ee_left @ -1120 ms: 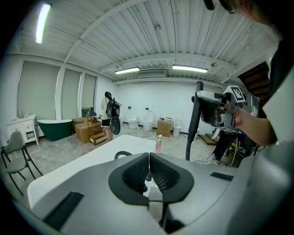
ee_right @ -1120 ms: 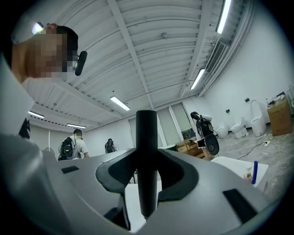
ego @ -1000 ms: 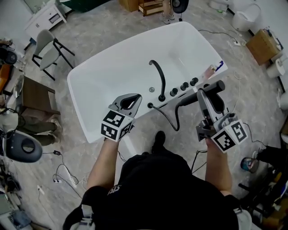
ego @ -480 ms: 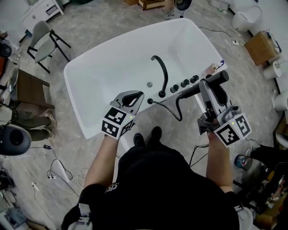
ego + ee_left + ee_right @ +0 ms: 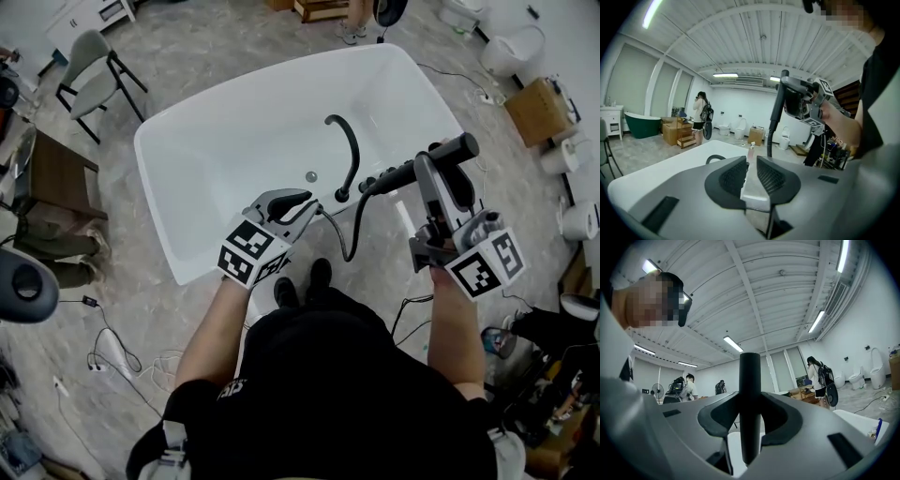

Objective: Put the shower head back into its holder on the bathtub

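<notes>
1. The left gripper (image 5: pixel 305 208) is held at the near rim of the bathtub (image 5: pixel 234 131), just beside the spot where the hose (image 5: pixel 354 234) meets that rim. Its jaws have just been opening and stand slightly apart, with nothing between them.
2. To its right, a curved black faucet (image 5: pixel 349 141) stands on the near rim. The hose hangs in a loop in front of the rim and rises to the shower head (image 5: pixel 392 176).
3. The shower head is carried off the tub, over the right part of the near rim and lying roughly level. Its black handle is pinched between the jaws of the right gripper (image 5: pixel 427 169), which are pressed onto it from both sides.
4. The step in hand is judged to be bringing the shower head to its holder; it is not yet seated. The holder itself cannot be made out in these views.
5. Next, the handle would need to be lined up over the holder and lowered in, with the hose loop kept clear. Only then should the right jaws be released.
</notes>
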